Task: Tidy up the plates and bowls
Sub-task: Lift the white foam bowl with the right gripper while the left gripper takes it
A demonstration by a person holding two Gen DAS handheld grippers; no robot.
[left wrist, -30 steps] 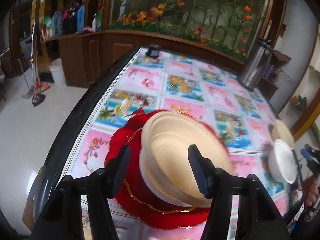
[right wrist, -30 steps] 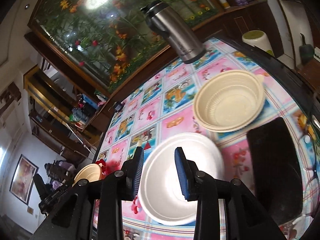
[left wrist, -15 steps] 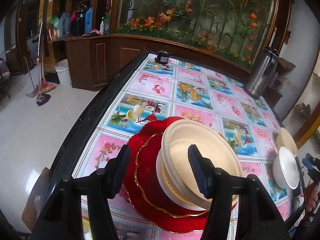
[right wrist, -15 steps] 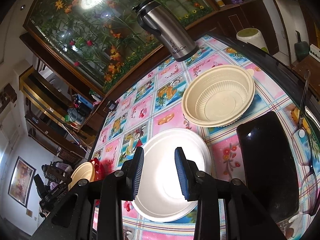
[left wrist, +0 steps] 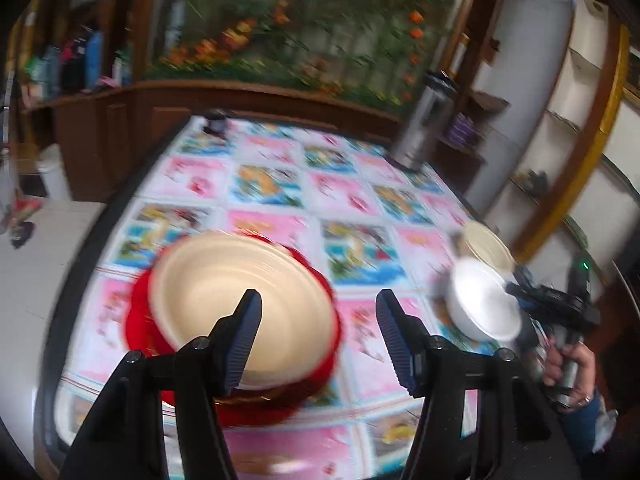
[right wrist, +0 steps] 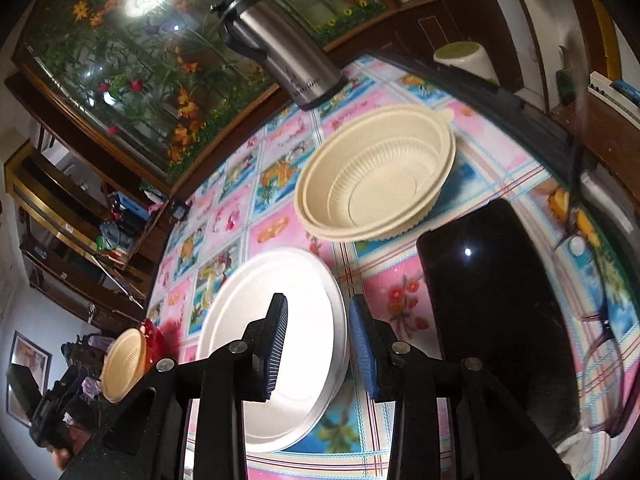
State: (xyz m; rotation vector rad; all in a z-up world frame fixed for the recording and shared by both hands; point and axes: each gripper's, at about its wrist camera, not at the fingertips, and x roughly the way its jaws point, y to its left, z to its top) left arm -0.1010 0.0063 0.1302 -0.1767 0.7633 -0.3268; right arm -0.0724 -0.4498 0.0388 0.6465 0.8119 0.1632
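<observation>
The left gripper [left wrist: 318, 332] points forward and slightly down, its two ribbed fingers [left wrist: 244, 336] spread wide apart — nothing sits between the pads. The right gripper [right wrist: 318, 350] has its jaws set closer, a clear gap left between the blue ribbed pads [right wrist: 362, 350], and nothing is pinched there. In the left wrist view the person's right hand [left wrist: 570, 364] wraps around the right gripper's handle — a ring shows on one finger.
</observation>
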